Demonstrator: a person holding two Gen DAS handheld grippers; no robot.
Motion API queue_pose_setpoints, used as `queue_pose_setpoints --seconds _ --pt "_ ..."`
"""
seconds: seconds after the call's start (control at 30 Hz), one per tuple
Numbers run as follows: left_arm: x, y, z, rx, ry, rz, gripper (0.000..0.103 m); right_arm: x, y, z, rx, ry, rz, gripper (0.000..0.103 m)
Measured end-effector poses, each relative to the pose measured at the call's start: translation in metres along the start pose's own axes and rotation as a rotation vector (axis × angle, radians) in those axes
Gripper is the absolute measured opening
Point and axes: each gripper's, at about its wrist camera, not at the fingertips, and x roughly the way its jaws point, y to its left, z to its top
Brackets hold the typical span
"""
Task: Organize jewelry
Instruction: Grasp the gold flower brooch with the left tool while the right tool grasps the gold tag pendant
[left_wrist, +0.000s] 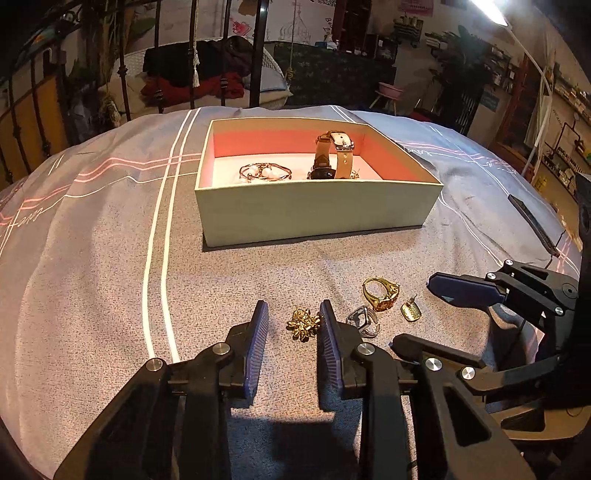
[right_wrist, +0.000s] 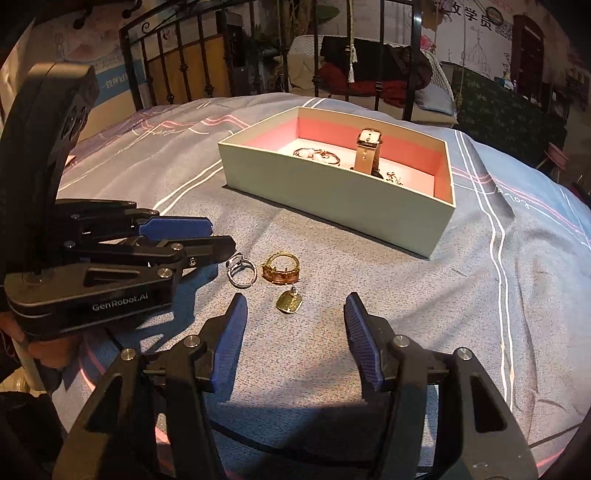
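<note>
A pale open box (left_wrist: 314, 210) with a pink lining sits on the grey bedspread and holds a bracelet (left_wrist: 265, 171) and a tan-strapped watch (left_wrist: 332, 155); the box shows in the right wrist view (right_wrist: 332, 195) too. My left gripper (left_wrist: 293, 321) is open, low over the bed, its fingers either side of a gold flower-shaped piece (left_wrist: 303, 324). To its right lie a silver ring (left_wrist: 364, 320), a gold ring (left_wrist: 382, 293) and a gold earring (left_wrist: 410, 312). My right gripper (right_wrist: 293, 317) is open, just short of the earring (right_wrist: 289, 302), gold ring (right_wrist: 281, 268) and silver ring (right_wrist: 242, 271).
A dark flat phone-like object (left_wrist: 533, 225) lies on the bed at the right. A black metal bed frame (right_wrist: 280, 55) stands behind the box. My left gripper body (right_wrist: 110, 266) is close on the left in the right wrist view.
</note>
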Motion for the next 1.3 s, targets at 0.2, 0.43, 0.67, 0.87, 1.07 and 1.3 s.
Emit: queue_pose_setpoints --seconds 0.2,0.43,0.67,0.87,1.07,1.3 --pt "0.000 0.000 0.000 -0.001 0.001 0.001 0.027 0.004 -0.008 0.001 0.030 0.022 0.040 0.056" --pt "0.000 -0.001 0.001 0.005 0.001 0.007 0.027 0.003 -0.004 0.000 0.009 0.013 0.034 0.047" --pt "0.002 -0.012 0.001 0.065 0.013 0.018 0.027 0.003 -0.004 0.001 0.009 0.014 0.050 0.041" --pt "0.001 -0.017 0.001 0.091 0.011 0.016 0.017 0.003 -0.005 0.000 0.016 0.007 0.063 0.029" --pt "0.001 -0.016 0.001 0.085 0.012 0.013 0.017 0.003 -0.008 -0.002 0.033 0.000 0.074 0.018" --pt "0.000 -0.015 0.001 0.081 0.012 0.009 0.017 0.005 -0.008 0.002 0.038 0.021 0.075 0.019"
